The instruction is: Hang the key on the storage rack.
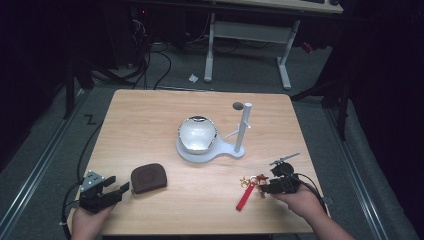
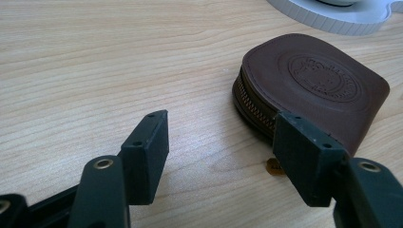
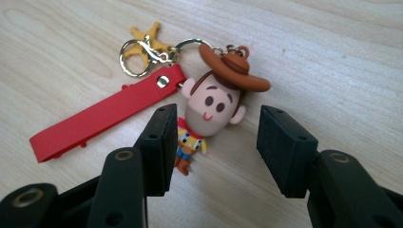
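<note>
**Hovering over a cowboy keychain at the table's near right edge**

Spreading across most of the high view, the wooden table point(image 1: 150, 120) carries everything. Near its centre stands a white stand point(image 1: 235, 149), a flat base with an upright post toward the far right corner, and a shiny round bowl point(image 1: 197, 133) sits on the base's left part. A small dark disc point(image 1: 238, 105) lies beyond the post, toward the far edge.

Toward the near left corner lies a brown leather pouch point(image 1: 148, 177), rounded on one side, with a zip along its edge and an embossed round seal on top. The left gripper point(image 1: 116, 189) is just left of it at the near left corner, held in the person's hand, its jaws standing well apart; in the left gripper view the pouch point(image 2: 313, 85) lies just past one jaw's tip, and nothing is between the jaws.

By the near edge, right of the middle, lies the keychain point(image 1: 250, 187). Its red strap point(image 3: 102, 116) is the long part; in the high view it runs slantwise, its free end toward the near edge and its riveted end pointing away toward the far right. There a gold clasp point(image 3: 142, 54) and a yellow star charm point(image 3: 151, 34) join it to the cowboy figure point(image 3: 211, 107), which lies flat, hat toward the far edge, feet toward the right gripper point(image 3: 214, 142). That gripper's jaws are spread wide, one on either side of the figure's body, not touching it.
</note>
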`<action>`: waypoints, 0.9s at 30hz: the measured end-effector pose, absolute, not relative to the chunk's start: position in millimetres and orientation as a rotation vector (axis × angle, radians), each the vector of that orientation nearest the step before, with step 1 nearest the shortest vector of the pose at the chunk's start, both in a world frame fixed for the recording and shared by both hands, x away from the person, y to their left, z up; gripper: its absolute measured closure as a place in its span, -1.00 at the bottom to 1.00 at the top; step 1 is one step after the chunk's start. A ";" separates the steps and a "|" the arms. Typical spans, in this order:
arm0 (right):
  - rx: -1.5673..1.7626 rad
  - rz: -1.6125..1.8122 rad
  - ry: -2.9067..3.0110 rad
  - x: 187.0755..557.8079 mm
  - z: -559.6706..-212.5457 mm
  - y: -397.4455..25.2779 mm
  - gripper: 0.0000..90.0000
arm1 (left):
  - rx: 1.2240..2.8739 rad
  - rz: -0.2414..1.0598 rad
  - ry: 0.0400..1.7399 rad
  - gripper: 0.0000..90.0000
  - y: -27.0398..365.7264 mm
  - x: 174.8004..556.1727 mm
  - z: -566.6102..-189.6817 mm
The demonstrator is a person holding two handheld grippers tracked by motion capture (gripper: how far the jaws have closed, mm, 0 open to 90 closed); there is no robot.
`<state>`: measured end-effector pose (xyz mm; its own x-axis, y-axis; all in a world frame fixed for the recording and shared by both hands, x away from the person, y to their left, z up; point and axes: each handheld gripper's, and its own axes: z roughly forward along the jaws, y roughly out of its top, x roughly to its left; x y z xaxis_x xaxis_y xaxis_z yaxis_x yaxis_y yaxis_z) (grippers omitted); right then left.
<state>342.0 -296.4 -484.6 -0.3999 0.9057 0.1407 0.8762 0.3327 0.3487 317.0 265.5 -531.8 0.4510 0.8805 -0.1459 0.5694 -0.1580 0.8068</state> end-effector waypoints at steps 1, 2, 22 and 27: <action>1.682 0.576 2.497 343.5 -485.2 -296.6 0.10 | 1.848 0.458 1.227 -0.17 265.5 317.1 -531.9; 1.672 0.573 2.500 345.3 -485.8 -297.5 0.10 | 1.849 0.458 1.227 -0.17 265.4 317.1 -531.9; 1.655 0.531 2.525 354.0 -494.5 -281.9 0.21 | 1.858 0.456 1.221 -0.17 264.6 317.6 -532.5; 1.625 0.524 2.530 353.7 -494.7 -278.7 0.27 | 1.857 0.454 1.221 -0.17 264.7 317.5 -532.5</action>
<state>353.7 -278.7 -494.7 -0.4303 0.8961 0.1086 0.8656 0.3755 0.3313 317.5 264.7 -532.5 0.4581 0.8773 -0.1433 0.5706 -0.1666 0.8042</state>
